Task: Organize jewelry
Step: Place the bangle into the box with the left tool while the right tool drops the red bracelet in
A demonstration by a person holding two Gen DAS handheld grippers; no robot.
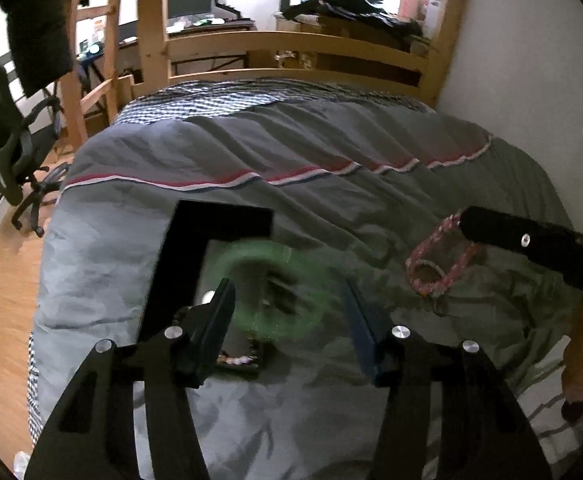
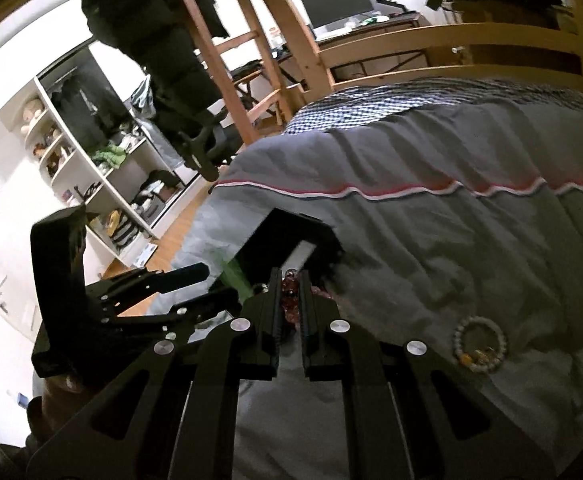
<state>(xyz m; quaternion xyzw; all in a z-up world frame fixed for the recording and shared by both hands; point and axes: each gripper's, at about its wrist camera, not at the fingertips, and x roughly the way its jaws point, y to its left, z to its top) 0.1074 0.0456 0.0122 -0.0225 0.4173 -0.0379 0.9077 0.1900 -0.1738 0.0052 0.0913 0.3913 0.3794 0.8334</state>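
I have two tools over the bed [image 1: 331, 160], both pointing down at the grey quilt. My right tool [image 2: 291, 280] is pinched nearly closed on a red beaded bracelet [image 1: 441, 258]; in the left wrist view the loop dangles from its tip at about three o'clock, clear of the quilt. In the right wrist view I see only a few dark red beads squeezed between the pads at the centre.

My left tool [image 1: 287, 300] stands about half open, and a green bangle [image 1: 275, 288] shows blurred between its fingers. I cannot tell whether the pads touch it or whether it is loose. Behind it, toward eleven o'clock, lies the open black jewelry box [image 1: 195, 248], its lid standing up and some small pieces showing at its near edge. A pale beaded bracelet [image 2: 479, 346] lies on the quilt at four o'clock in the right wrist view, well apart from the box.

What worries me:
- The red bracelet hangs by a few beads only. A jerk could slip them out of the pads, and it would land in the quilt's folds.
- The green bangle looks hard and round. With the fingers only half closed it could roll or drop past the box.
- My two tools are near each other above the box. If both go in at once they may knock together or tip the lid.
- The soft bed gives no firm footing, so pressing on the box could tilt it.
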